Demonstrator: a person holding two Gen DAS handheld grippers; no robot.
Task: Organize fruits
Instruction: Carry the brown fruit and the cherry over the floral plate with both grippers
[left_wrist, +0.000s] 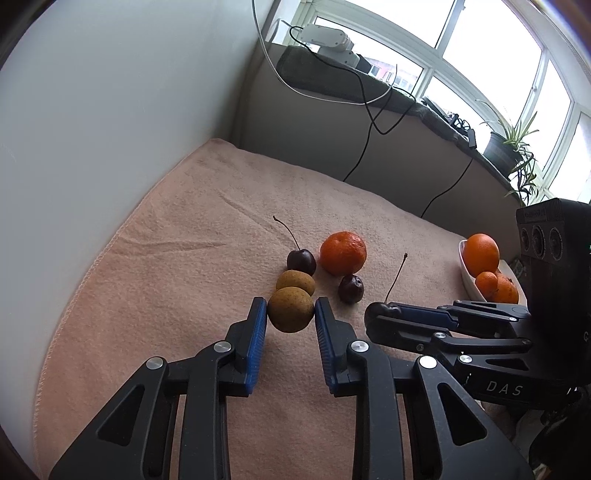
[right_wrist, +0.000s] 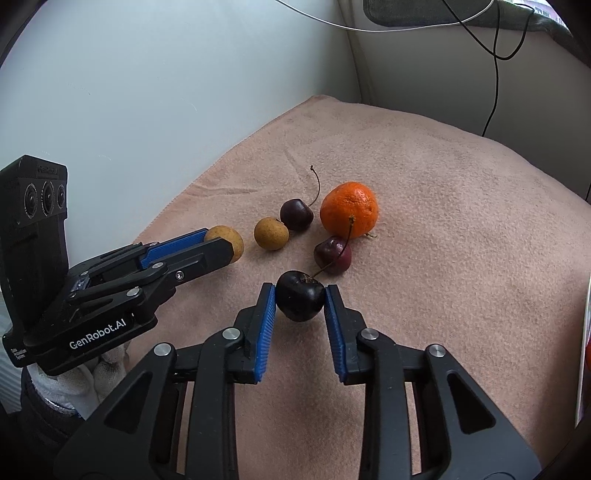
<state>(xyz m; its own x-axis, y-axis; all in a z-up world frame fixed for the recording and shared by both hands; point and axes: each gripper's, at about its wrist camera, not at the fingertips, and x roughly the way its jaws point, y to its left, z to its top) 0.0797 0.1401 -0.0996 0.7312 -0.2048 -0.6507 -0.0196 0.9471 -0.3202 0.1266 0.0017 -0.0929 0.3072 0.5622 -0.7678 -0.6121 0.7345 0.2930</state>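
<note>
My left gripper (left_wrist: 290, 308) is shut on a tan round fruit (left_wrist: 290, 310), its blue pads pressing both sides. A second tan fruit (left_wrist: 295, 282), a dark cherry (left_wrist: 301, 261), a tangerine (left_wrist: 343, 253) and another cherry (left_wrist: 351, 288) lie just beyond on the pink towel (left_wrist: 166, 258). My right gripper (right_wrist: 300, 295) is shut on a dark cherry (right_wrist: 300, 301) whose stem points up to the right. In the right wrist view the left gripper (right_wrist: 218, 243) comes in from the left with the tan fruit (right_wrist: 231, 240) in it. Past it lie the other tan fruit (right_wrist: 271, 233), a cherry (right_wrist: 296, 214), the tangerine (right_wrist: 349, 211) and a reddish cherry (right_wrist: 332, 255).
A white dish (left_wrist: 466, 280) holding several oranges (left_wrist: 480, 254) stands at the towel's right edge. A white wall (left_wrist: 92, 129) borders the towel on the left. Cables (left_wrist: 369, 110) hang over the back ledge, where a potted plant (left_wrist: 511, 144) stands. A gloved hand (right_wrist: 107, 365) holds the left gripper.
</note>
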